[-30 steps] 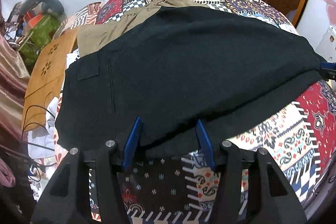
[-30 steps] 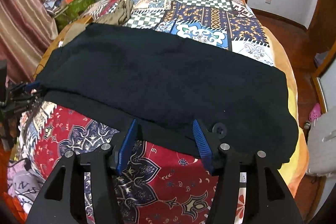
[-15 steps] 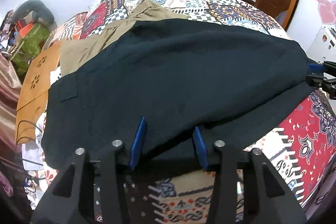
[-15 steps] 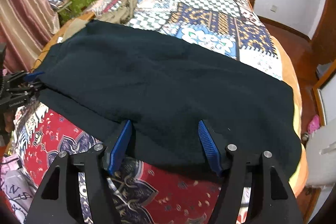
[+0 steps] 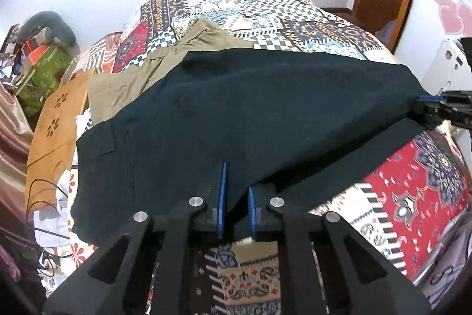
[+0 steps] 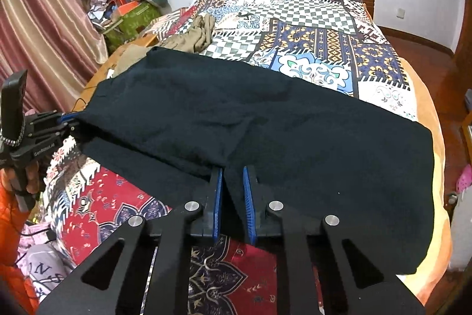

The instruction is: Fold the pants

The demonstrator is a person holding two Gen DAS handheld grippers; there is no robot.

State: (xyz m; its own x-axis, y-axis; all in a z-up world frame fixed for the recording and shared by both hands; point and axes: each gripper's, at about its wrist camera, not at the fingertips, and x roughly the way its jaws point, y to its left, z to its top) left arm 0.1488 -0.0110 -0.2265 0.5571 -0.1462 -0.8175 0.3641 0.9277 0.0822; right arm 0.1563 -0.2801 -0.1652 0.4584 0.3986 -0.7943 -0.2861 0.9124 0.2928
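Black pants (image 5: 265,114) are pinched along their near edge by both grippers on a patchwork-covered bed (image 5: 295,19).

The pants are spread across the bed's near half, with a khaki garment (image 5: 165,61) partly covered at their far left corner. In the left wrist view, the left gripper (image 5: 236,197) is seen with its jaws just closed in on a fold of the near hem, the blue pads pressed on the cloth between them. In the right wrist view, the right gripper (image 6: 233,194) is likewise seen with jaws just closed, a pinch of black fabric caught between them. Each gripper is visible at the edge of the other's view, holding the same edge. A lower layer of the pants is left flat on the bedspread beneath the raised edge. A wooden board (image 5: 56,123) is seen beside the bed.
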